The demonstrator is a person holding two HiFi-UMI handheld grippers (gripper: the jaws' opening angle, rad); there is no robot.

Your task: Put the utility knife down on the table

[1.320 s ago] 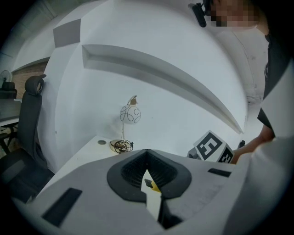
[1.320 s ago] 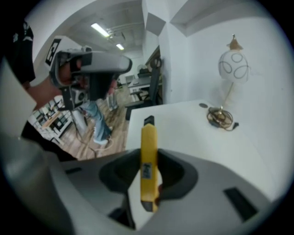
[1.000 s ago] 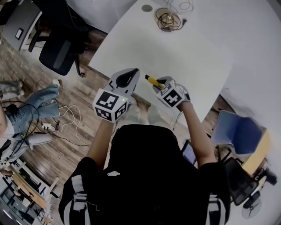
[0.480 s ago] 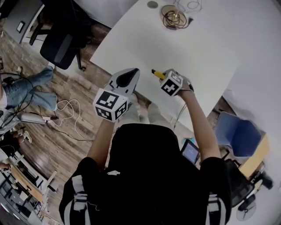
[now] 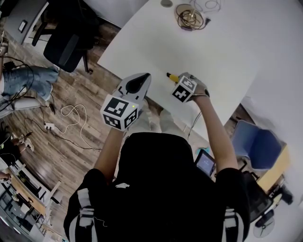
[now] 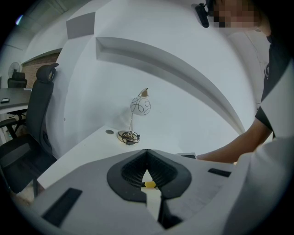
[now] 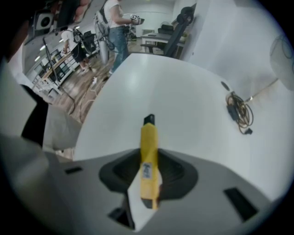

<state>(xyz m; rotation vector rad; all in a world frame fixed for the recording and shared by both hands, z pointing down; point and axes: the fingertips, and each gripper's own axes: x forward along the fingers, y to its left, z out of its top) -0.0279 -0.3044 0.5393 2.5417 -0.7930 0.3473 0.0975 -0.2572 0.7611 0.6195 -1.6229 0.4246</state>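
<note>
A yellow utility knife (image 7: pixel 148 156) with a black tip stands clamped in my right gripper (image 7: pixel 149 170), which is shut on its handle. In the head view the utility knife (image 5: pixel 171 76) sticks out to the left of the right gripper (image 5: pixel 181 81), low over the near part of the white table (image 5: pixel 213 52). My left gripper (image 5: pixel 141 78) hangs beside it at the table's near edge. In the left gripper view its jaws meet at the tip (image 6: pixel 147 152) with nothing held, and a bit of the yellow knife (image 6: pixel 149 184) shows through the gap.
A coil of cable (image 5: pixel 191 19) and a small round disc (image 5: pixel 166 3) lie at the table's far end, by a white lamp (image 6: pixel 140 106). A black office chair (image 5: pixel 66 42) stands left of the table, a blue chair (image 5: pixel 255 142) on the right. Cables and a person's legs (image 5: pixel 28 80) are on the wooden floor.
My right gripper has carried the knife farther out over the table and lower. The left gripper has stayed in place.
</note>
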